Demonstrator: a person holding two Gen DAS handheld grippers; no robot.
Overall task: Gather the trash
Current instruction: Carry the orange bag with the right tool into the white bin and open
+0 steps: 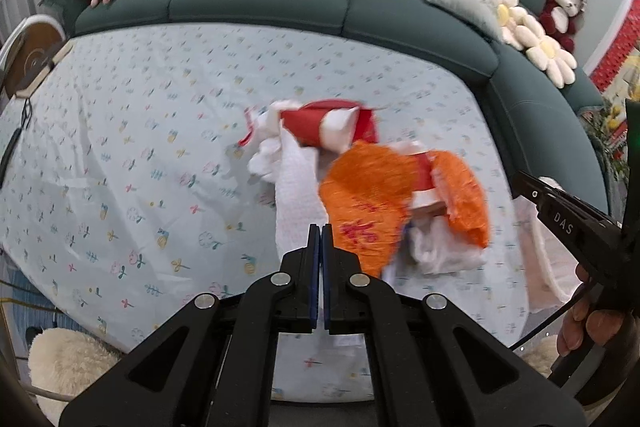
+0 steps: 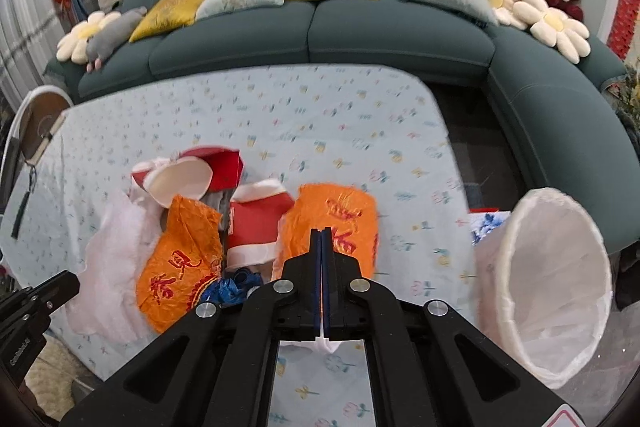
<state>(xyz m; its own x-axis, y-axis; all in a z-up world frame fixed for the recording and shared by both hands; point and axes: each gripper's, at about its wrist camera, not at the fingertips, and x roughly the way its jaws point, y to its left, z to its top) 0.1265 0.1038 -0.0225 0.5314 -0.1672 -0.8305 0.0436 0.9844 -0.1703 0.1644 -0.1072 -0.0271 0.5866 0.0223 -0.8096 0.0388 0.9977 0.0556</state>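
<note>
Both tongs are closed. The left tongs (image 1: 320, 227) have pads flush together and I see nothing between them. The right tongs (image 2: 321, 230) are also fully shut, with a sliver of translucent white plastic film (image 2: 326, 345) showing at the root of the pads, so it looks pinched, though I can't confirm how well. The trash is one pile mid-table on the pale blue floral-print table (image 1: 160, 147). It holds two crinkled orange plastic wrappers with red characters (image 2: 180, 267), red-and-white paper cups lying on their sides (image 2: 252, 223), a white embossed paper towel (image 1: 296, 195) and a crumpled blue foil scrap (image 2: 228, 287). More whitish-pink film is bunched at the pile's left edge, just beside the left tongs. I can't tell whether it's the same sheet. The round bin with a white liner (image 2: 560, 193) sits off the table's right edge, mouth tilted toward the camera, and looks empty. My read is that this is a gather-and-lift step. If the film runs under the pile, raise both sides evenly and keep the sag centred so the cups don't roll out. Then swing right and clear the bin rim before releasing. If the left tongs really are empty, re-open and take a solid bite of film or towel, not a single wrapper corner. Handling guess: everything here is light, crushable and slippery, so the wrappers will slide and the cups will tip. Move slowly and don't jerk.
</note>
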